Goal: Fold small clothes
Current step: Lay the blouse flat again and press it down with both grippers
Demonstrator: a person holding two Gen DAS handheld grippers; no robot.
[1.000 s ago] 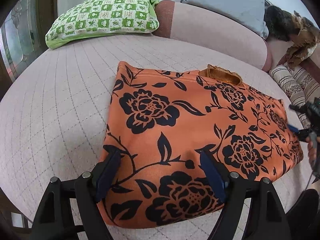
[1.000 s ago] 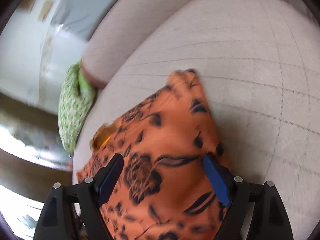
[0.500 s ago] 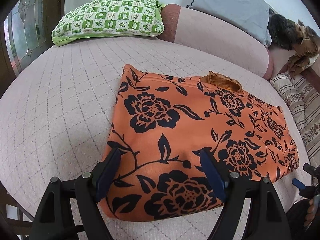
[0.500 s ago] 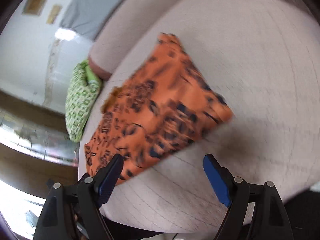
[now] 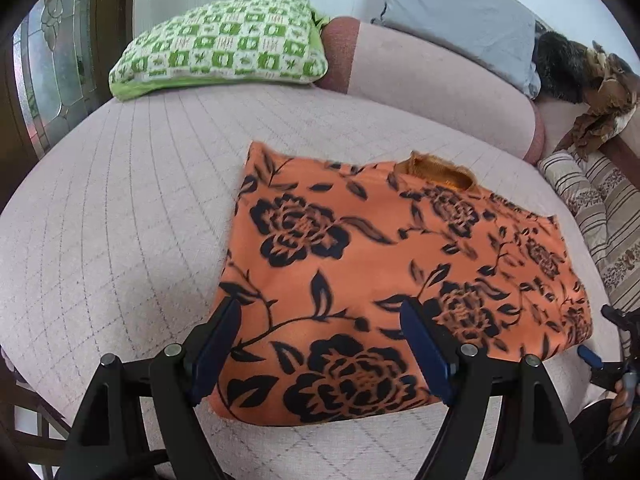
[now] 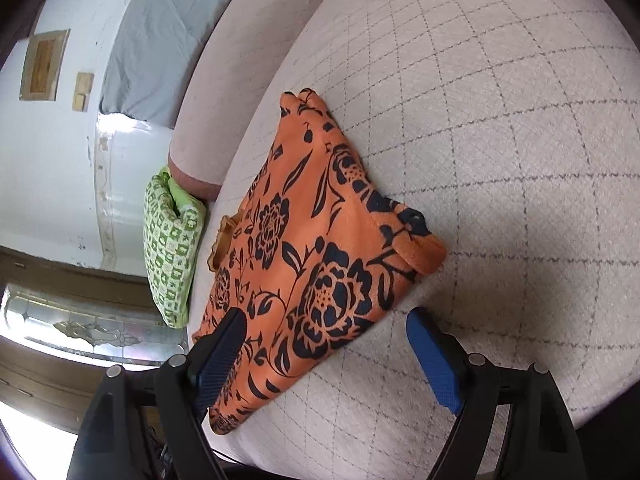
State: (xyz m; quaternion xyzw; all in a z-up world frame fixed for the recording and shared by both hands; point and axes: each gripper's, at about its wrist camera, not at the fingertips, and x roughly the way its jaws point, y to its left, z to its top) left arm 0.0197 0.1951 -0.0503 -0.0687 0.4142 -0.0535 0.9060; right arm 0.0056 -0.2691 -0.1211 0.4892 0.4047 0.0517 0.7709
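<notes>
An orange garment with black flowers [image 5: 360, 264] lies folded flat on the pink quilted bed [image 5: 100, 220], its ribbed neckline [image 5: 436, 168] at the far edge. My left gripper [image 5: 320, 312] hovers open over the garment's near edge, nothing pinched. My right gripper [image 6: 326, 320] is open too, just off the garment's [image 6: 320, 240] right side; its left finger overlaps the cloth's edge in the picture, its right finger is over bare bed. In the left wrist view, the right gripper [image 5: 604, 336] shows at the far right, beside the garment's corner.
A green checked pillow [image 5: 224, 52], a grey pillow [image 5: 460, 12] and a pink bolster [image 5: 432, 80] line the far side. Striped cloth [image 5: 600, 208] and a dark furry heap [image 5: 580, 72] lie at the right. A glass-panelled door [image 6: 80, 328] stands beyond the bed.
My right gripper has drawn back off the garment toward the bed's near edge and rolled; the garment now sits farther ahead of it. The left gripper has stayed put.
</notes>
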